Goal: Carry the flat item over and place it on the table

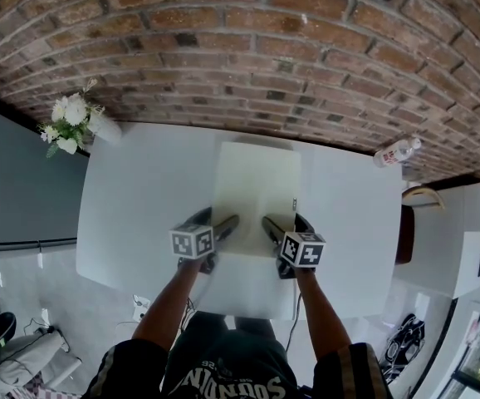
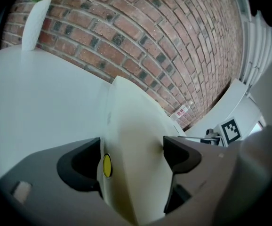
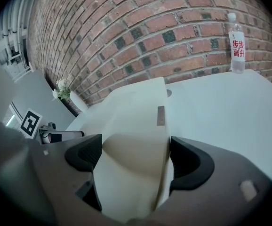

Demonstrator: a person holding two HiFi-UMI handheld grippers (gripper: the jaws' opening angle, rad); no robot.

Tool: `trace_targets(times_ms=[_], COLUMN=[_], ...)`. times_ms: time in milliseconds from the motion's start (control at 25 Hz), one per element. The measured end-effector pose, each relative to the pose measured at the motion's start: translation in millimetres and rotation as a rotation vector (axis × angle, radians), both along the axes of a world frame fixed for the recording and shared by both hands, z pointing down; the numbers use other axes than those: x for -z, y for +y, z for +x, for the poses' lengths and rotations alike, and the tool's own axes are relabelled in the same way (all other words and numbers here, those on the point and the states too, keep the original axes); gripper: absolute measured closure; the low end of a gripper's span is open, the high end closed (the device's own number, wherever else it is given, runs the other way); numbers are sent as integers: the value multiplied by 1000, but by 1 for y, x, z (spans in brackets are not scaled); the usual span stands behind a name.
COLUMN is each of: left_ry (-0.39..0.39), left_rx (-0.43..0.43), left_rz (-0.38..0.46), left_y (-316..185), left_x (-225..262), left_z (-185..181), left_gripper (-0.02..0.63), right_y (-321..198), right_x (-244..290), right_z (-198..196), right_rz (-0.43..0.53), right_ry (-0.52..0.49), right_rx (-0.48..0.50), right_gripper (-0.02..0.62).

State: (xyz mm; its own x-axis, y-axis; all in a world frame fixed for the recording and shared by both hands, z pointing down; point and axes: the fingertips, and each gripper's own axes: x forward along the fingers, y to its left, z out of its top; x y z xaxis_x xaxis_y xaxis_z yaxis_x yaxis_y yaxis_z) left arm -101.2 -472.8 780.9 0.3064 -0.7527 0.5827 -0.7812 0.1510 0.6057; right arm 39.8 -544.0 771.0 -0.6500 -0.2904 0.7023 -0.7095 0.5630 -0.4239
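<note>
head view: my left gripper [image 1: 217, 221] and right gripper [image 1: 286, 223] each pinch the flat item [image 1: 255, 181] at its near edge. it bows, so i judge it light and floppy.

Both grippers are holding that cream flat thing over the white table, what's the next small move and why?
Probably lower both hands slightly so the near end settles flat. The flat item stretches over the white table, but the left gripper and right gripper are shut on its near end, which bows up between their fingers.
</note>
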Motion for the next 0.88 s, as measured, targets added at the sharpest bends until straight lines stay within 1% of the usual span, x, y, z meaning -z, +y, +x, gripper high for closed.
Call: trace_targets(times_ms=[240,400,520,640,720,880], left_ry=[-55,-80,-91,-127,-145,-136], left_rx=[-6,-16,-14,-21,-23,-37], left_rz=[-1,-2,6,20,36,66], left_y=[2,7,9,11,12,16], left_x=[7,14,21,32,39,51], left_z=[-2,-3,-4,-4,-4,2], left_gripper=[181,181,184,194,218,256], right_y=[2,0,-2,0,3,9], right_x=[11,24,33,40,44,53], right_z=[1,3,5,8,10,15], right_rz=[49,71,95,111,120,153], right_ry=[18,-8,-7,-6,-3,9], right_rx=[34,13,6,7,10,12], right_gripper=[144,146,155,161,168,204])
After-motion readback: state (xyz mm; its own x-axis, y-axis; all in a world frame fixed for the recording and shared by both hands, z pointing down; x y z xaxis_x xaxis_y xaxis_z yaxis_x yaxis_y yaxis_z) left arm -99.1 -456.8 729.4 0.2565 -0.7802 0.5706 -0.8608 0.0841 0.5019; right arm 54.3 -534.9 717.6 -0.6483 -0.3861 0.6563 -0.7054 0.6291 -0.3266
